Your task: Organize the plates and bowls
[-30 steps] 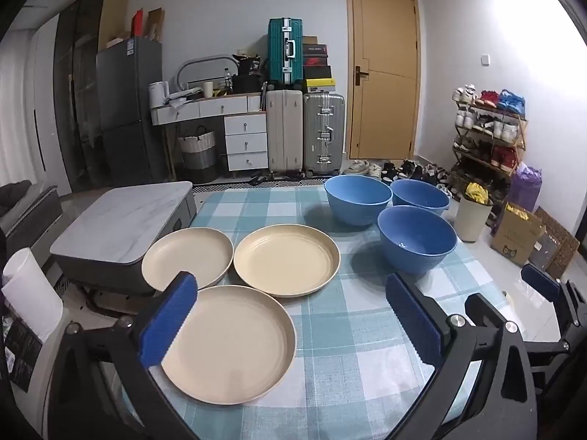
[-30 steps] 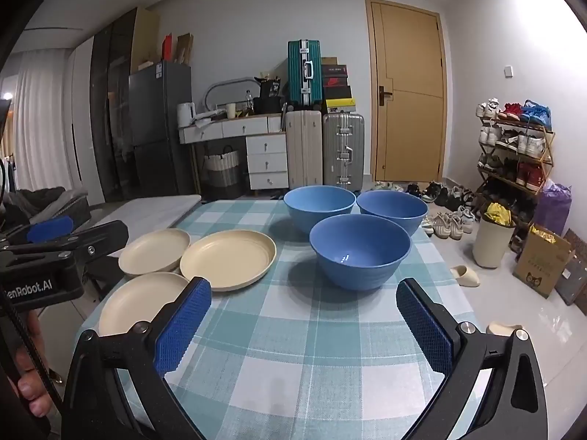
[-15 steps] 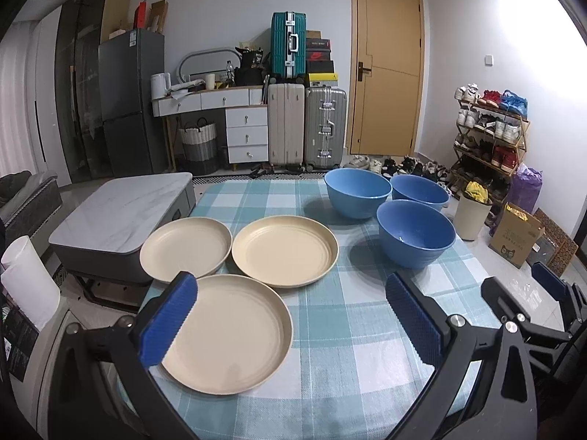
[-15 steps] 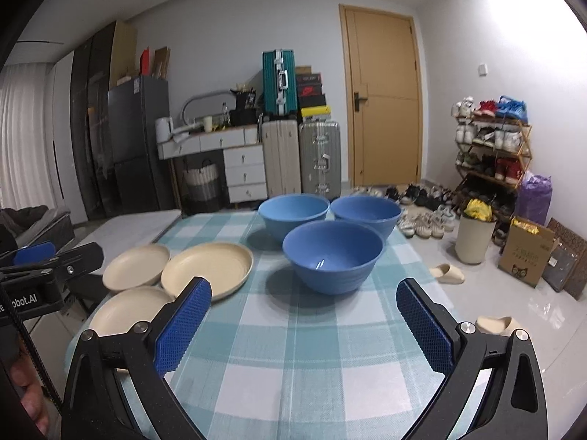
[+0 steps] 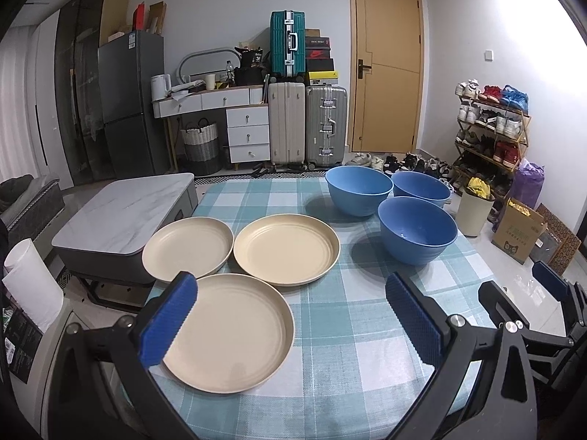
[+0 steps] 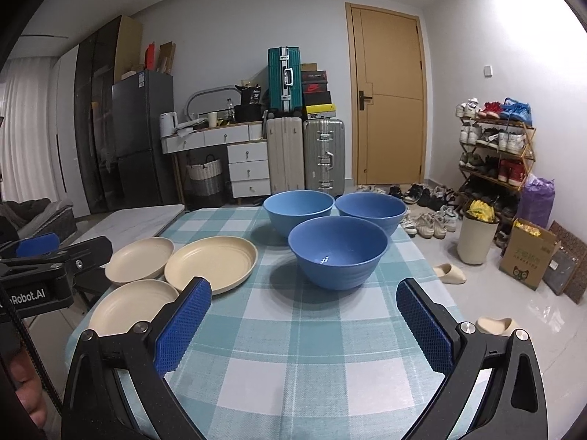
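Three cream plates lie on the checked tablecloth: a near plate (image 5: 227,330), a middle plate (image 5: 286,244) and a far-left plate (image 5: 187,244). Three blue bowls stand to their right: a near bowl (image 5: 417,229), a far-left bowl (image 5: 358,190) and a far-right bowl (image 5: 421,190). My left gripper (image 5: 293,322) is open and empty, above the near plate's right side. My right gripper (image 6: 302,324) is open and empty, held over the table in front of the near bowl (image 6: 337,251). The plates (image 6: 211,258) show at its left.
A grey marble-top low table (image 5: 121,212) stands left of the table. A bin (image 5: 475,214), a cardboard box (image 5: 519,234) and a shoe rack (image 5: 491,135) are at the right. Suitcases (image 5: 306,128) and a door (image 5: 385,62) are behind. Slippers (image 6: 449,273) lie on the floor.
Both grippers have shifted slightly, and the right wrist view has swung a little to the left and back. Plates and bowls have not moved. Both grippers stay open.
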Action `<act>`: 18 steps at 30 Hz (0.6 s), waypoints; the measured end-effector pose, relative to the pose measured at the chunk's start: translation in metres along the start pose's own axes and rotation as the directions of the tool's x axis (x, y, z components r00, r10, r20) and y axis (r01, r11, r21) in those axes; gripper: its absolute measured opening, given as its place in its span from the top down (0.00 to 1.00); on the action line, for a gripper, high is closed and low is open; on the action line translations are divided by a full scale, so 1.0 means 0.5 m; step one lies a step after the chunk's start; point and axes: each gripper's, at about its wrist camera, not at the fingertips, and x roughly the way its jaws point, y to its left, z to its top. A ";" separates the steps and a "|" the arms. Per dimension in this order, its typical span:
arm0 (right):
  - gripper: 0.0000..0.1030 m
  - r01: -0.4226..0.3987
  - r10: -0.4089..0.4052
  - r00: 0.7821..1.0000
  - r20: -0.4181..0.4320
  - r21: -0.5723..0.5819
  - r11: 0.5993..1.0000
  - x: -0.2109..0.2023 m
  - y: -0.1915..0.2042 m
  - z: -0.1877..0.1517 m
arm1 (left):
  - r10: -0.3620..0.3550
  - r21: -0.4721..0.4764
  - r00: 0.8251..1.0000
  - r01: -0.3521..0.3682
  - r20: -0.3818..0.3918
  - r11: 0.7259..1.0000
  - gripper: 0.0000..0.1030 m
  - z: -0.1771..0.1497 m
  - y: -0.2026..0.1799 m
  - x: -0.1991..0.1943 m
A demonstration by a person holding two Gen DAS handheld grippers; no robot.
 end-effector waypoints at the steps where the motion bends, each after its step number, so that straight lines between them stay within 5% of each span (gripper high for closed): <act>1: 0.00 -0.009 0.009 1.000 -0.003 0.007 1.000 0.000 -0.002 -0.001 | -0.001 0.000 1.000 0.001 -0.001 1.000 0.00 0.000 0.000 0.000; 18: 0.00 0.027 -0.017 0.997 -0.073 0.141 0.990 0.028 -0.048 -0.003 | 0.003 0.002 1.000 -0.003 -0.019 1.000 0.00 0.001 0.010 0.014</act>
